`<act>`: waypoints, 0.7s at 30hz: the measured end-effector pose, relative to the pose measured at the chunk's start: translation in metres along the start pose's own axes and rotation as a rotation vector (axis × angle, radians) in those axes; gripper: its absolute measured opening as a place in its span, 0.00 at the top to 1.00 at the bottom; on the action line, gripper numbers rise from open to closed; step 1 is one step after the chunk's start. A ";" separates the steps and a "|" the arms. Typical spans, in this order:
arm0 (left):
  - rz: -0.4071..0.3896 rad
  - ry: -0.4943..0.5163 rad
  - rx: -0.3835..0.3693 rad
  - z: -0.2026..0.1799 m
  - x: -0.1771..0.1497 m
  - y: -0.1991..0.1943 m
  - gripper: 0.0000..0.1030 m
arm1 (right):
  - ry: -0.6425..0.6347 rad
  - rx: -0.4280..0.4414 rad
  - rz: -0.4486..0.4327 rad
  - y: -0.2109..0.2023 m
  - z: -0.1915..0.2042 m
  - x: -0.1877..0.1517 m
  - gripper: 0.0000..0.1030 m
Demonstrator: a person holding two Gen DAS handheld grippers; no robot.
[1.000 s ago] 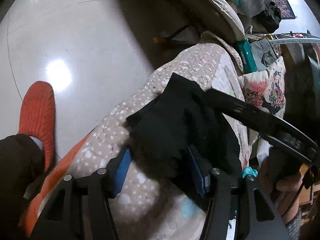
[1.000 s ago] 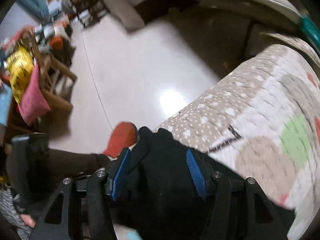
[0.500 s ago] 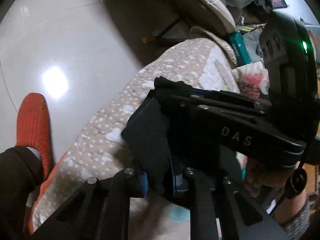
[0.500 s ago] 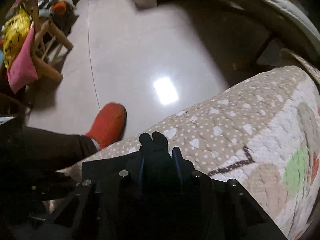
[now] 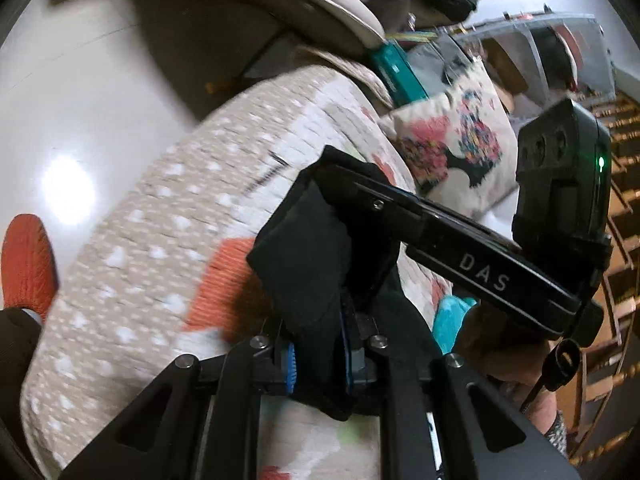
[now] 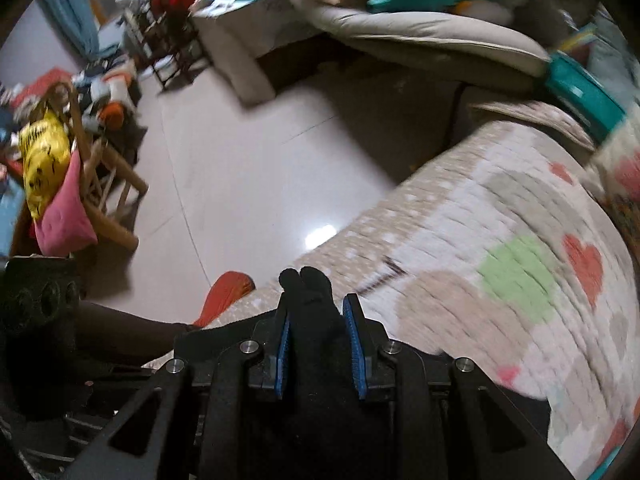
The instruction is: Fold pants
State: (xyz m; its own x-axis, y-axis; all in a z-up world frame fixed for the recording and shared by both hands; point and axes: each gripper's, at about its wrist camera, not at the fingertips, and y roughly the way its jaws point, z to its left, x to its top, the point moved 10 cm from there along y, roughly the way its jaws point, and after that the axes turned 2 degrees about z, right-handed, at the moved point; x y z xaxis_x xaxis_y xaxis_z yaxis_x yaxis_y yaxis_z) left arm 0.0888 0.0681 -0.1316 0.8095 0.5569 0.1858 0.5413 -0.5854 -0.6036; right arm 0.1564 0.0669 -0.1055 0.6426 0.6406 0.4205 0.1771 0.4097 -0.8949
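- Both claws have black cloth bunched between their blue pads, up over the quilted blanket [image 6: 500, 248], and the pictures are smeared with blur, so a jerk could pull the pants [image 5: 304, 256] out of either grip.
- The right claw's body crosses just in front of the left claw [image 5: 318, 360] (very crowded over that blanket): the two could knock together, or one could pinch extra layers and spoil the fold line.
- Loose cloth hanging beyond the blanket's edge, toward the floor [image 6: 248, 152], could drag the fold crooked.
- Left claw: nearly closed, pads squeezing a thick wad of the pants.
- Right claw [image 6: 318, 344]: narrowly parted, a gathered bunch of the pants clamped between its pads, a tuft poking out past the tips.
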 end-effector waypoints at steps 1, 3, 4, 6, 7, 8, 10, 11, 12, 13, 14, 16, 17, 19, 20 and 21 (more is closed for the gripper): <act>0.012 0.011 0.001 -0.007 -0.003 0.006 0.85 | 0.021 0.001 -0.014 -0.006 -0.007 -0.005 0.74; 0.036 0.057 0.014 -0.026 -0.012 0.020 0.85 | 0.072 0.004 -0.045 -0.021 -0.027 -0.020 0.74; 0.045 0.083 0.023 -0.033 -0.017 0.027 0.85 | 0.093 0.008 -0.058 -0.028 -0.039 -0.028 0.74; 0.074 0.133 0.041 -0.049 -0.031 0.044 0.85 | 0.146 0.018 -0.089 -0.040 -0.058 -0.047 0.74; 0.094 0.156 0.046 -0.056 -0.040 0.054 0.85 | 0.180 0.023 -0.103 -0.045 -0.070 -0.059 0.73; 0.118 0.177 0.052 -0.060 -0.051 0.061 0.84 | 0.215 0.029 -0.113 -0.050 -0.083 -0.072 0.73; 0.175 0.214 0.065 -0.067 -0.072 0.075 0.80 | 0.290 0.043 -0.124 -0.053 -0.105 -0.103 0.67; 0.215 0.247 0.064 -0.073 -0.086 0.081 0.75 | 0.323 0.041 -0.128 -0.055 -0.116 -0.119 0.67; 0.238 0.271 0.058 -0.076 -0.095 0.084 0.73 | 0.363 0.031 -0.131 -0.057 -0.127 -0.138 0.64; 0.264 0.303 0.049 -0.080 -0.106 0.084 0.68 | 0.392 0.018 -0.131 -0.059 -0.138 -0.153 0.59; 0.295 0.344 0.035 -0.084 -0.119 0.081 0.65 | 0.433 -0.006 -0.131 -0.063 -0.153 -0.172 0.54; 0.327 0.390 0.011 -0.089 -0.132 0.074 0.64 | 0.509 -0.092 -0.142 -0.077 -0.183 -0.203 0.40; 0.341 0.416 -0.006 -0.090 -0.137 0.066 0.64 | 0.548 -0.156 -0.138 -0.084 -0.198 -0.216 0.40; 0.329 0.438 -0.015 -0.089 -0.136 0.053 0.62 | 0.621 -0.268 -0.153 -0.104 -0.219 -0.231 0.40; 0.304 0.437 -0.001 -0.085 -0.130 0.046 0.61 | 0.642 -0.289 -0.191 -0.117 -0.224 -0.228 0.40; 0.285 0.424 0.011 -0.079 -0.124 0.042 0.61 | 0.653 -0.287 -0.233 -0.128 -0.223 -0.222 0.40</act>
State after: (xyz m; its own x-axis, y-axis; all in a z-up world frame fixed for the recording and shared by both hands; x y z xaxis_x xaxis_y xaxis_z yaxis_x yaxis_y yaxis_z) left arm 0.0293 -0.0720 -0.1183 0.9467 0.0869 0.3100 0.2855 -0.6719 -0.6834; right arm 0.1573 -0.2732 -0.1176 0.8606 0.0059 0.5093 0.4926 0.2446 -0.8352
